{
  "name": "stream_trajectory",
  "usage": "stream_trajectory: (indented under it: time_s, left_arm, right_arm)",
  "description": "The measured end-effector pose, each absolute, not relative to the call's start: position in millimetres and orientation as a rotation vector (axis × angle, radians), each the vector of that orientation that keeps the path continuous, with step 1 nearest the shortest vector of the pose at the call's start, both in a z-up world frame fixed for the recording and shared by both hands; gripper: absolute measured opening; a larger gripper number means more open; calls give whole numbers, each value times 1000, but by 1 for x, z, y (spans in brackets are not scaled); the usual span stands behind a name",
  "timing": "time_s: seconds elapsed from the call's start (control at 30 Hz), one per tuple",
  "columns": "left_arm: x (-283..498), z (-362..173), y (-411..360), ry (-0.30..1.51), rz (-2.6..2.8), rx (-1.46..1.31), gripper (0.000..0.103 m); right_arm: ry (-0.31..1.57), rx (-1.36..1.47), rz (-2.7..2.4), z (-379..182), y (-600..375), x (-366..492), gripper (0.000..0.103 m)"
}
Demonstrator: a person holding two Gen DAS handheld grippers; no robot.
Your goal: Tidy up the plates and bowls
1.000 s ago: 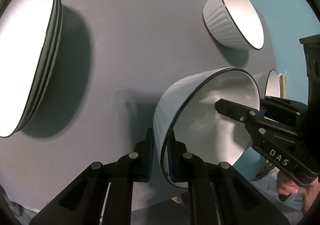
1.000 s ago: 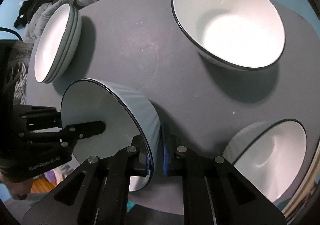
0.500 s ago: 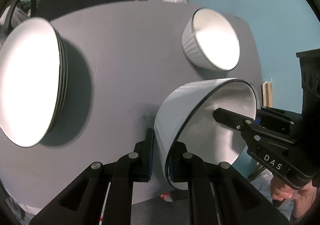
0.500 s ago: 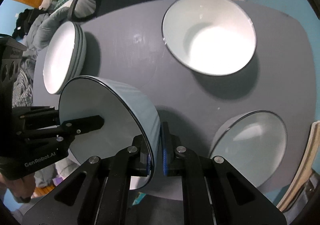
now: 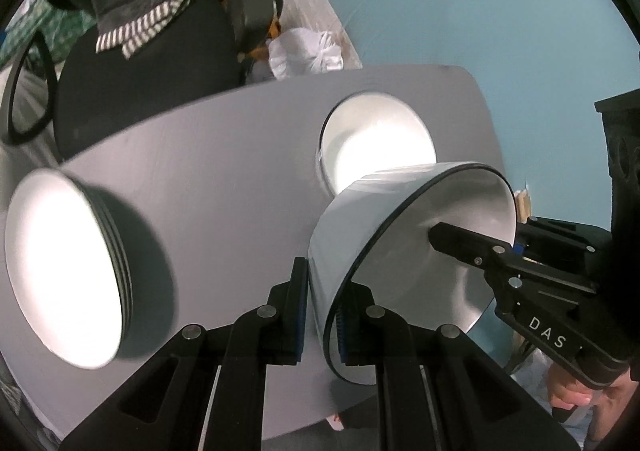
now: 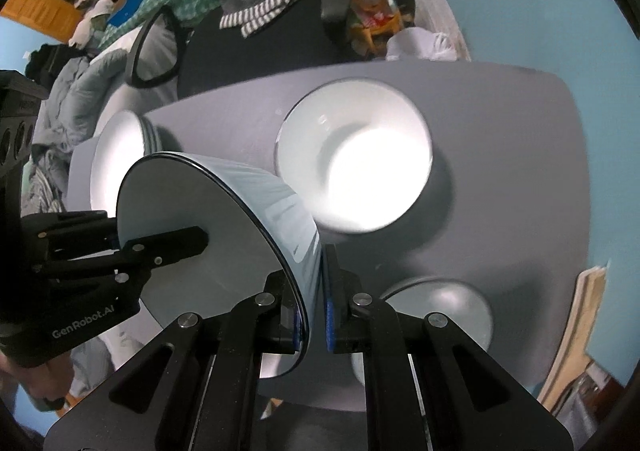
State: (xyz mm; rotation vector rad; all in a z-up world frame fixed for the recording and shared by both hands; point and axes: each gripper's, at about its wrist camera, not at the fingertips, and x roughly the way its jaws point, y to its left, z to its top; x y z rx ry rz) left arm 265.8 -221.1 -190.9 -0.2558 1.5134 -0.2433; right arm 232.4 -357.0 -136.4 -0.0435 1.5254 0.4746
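White inside and ribbed grey outside, a bowl (image 5: 400, 251) hangs above the near edge of the grey table (image 5: 224, 171), its rim pinched on opposite sides by the left gripper (image 5: 320, 315) and the right gripper (image 6: 314, 315). Plates (image 5: 68, 275) sit stacked at the left edge. Two bowls (image 6: 356, 163) (image 6: 448, 311) stand apart, unstacked; the nesting looks barely begun.

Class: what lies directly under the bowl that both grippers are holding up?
Under the held bowl shows grey table, and in the right wrist view part of a large bowl. The bowl covers whatever lies straight beneath it.
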Motion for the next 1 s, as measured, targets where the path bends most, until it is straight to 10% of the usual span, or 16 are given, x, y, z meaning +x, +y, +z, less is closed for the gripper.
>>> stream_trajectory:
  time_s: [1.0]
  left_arm:
    - [341,-222,-249,1552,-234,-108,11]
  right_arm:
    - [1579,-82,403,-166,-381,308,9]
